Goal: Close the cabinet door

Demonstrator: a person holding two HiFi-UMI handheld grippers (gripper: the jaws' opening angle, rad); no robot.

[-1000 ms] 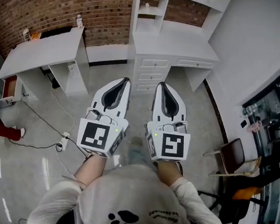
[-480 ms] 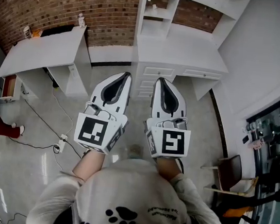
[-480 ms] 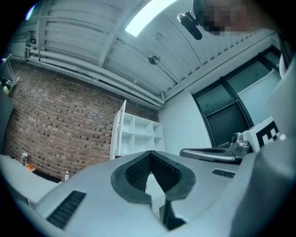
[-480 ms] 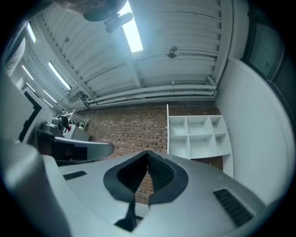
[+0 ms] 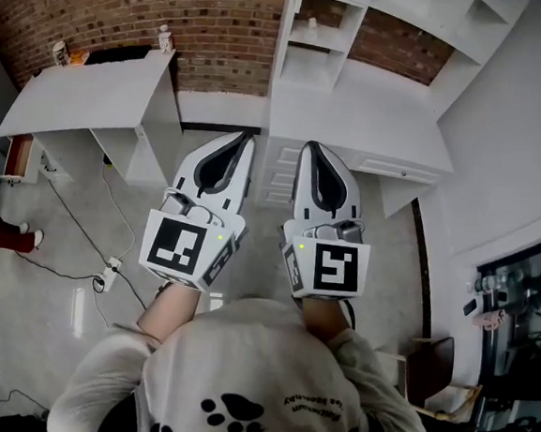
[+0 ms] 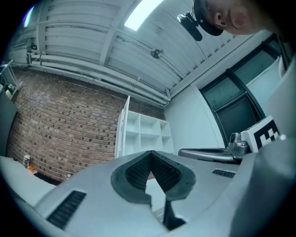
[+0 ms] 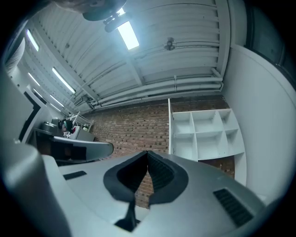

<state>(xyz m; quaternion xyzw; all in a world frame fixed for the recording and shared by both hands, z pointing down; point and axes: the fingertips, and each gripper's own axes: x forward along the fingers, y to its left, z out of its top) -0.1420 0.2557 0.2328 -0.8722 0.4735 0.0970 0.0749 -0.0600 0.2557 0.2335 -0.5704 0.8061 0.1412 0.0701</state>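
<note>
Walking up to a white desk with drawers (image 5: 355,114) topped by a white open-cubby shelf cabinet (image 5: 319,36), set against a red brick wall (image 5: 129,0). Carrying the white two-jaw left gripper (image 5: 244,142) and its twin, the right gripper (image 5: 311,152), side by side ahead of the body, noses tipped slightly up and aimed at the cabinet. Probably parked like this only for the approach, with nothing within reach yet. Found the dark ribbed pads pressed together on the left (image 6: 150,156) and on the right (image 7: 147,156), with nothing pinched in either. Judged sensible for nudging a panel with a blunt closed nose. Spotted the task's thing, a tall narrow white cabinet door (image 6: 121,132), swung out edge-on at the left side of the cubbies. Seen likewise from the right gripper view (image 7: 169,129); well apart from both grippers, untouched, not yet closed. Cannot single it out with confidence in the head view. Noted a second white desk (image 5: 84,91) off to the left. Against a second ago: same paired carry, same closed noses, but desk and shelving drawn nearer, gripper tips now overlapping the drawer front rather than open floor. Brown chair (image 5: 429,363) at the right slid toward the bottom corner.
</note>
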